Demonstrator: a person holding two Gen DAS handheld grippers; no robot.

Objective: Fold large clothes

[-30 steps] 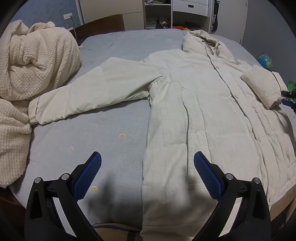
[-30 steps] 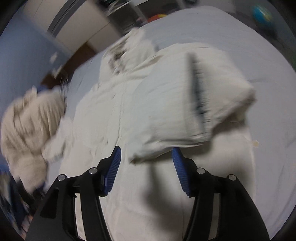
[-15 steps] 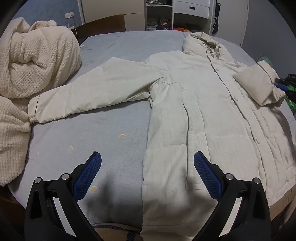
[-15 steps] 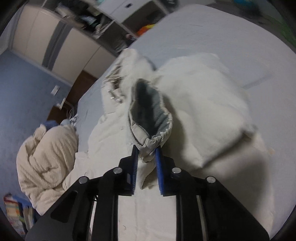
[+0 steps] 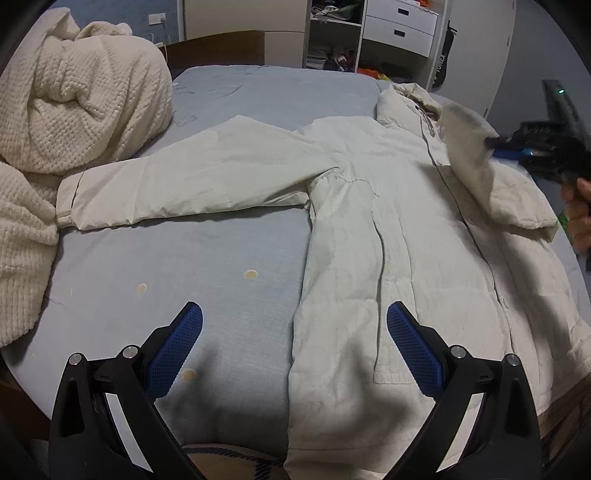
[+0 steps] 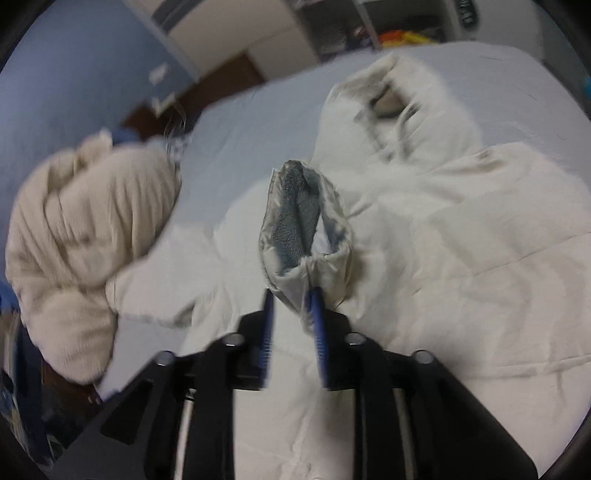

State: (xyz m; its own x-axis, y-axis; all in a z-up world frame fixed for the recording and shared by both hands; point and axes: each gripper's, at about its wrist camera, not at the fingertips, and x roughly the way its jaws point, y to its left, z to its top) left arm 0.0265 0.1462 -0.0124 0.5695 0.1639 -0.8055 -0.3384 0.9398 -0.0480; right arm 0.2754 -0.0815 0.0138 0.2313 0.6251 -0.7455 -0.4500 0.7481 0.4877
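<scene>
A cream padded coat [image 5: 369,221] lies front up on the blue-grey bed [image 5: 184,277], its left sleeve [image 5: 184,184] stretched out towards the blanket. My left gripper [image 5: 293,328] hangs open above the bed's near edge, one finger over the sheet and the other over the coat's hem. My right gripper [image 6: 291,299] pinches the other sleeve's cuff [image 6: 303,221], which stands up and shows its grey fleece lining. Its jaws are opening with the cuff still pressed between the pads. In the left wrist view that raised sleeve [image 5: 465,155] is blurred over the coat's chest, near the hood [image 6: 399,110].
A bulky cream knitted blanket [image 5: 81,103] is piled at the bed's left side. White shelves and drawers [image 5: 369,33] stand beyond the bed's far end. A person's hand [image 5: 580,218] shows at the right edge. Small yellow spots mark the sheet near my left gripper.
My right gripper closed on the sleeve cuff, lifted it and carried it across over the coat's front. The left gripper stayed open in about the same place.
</scene>
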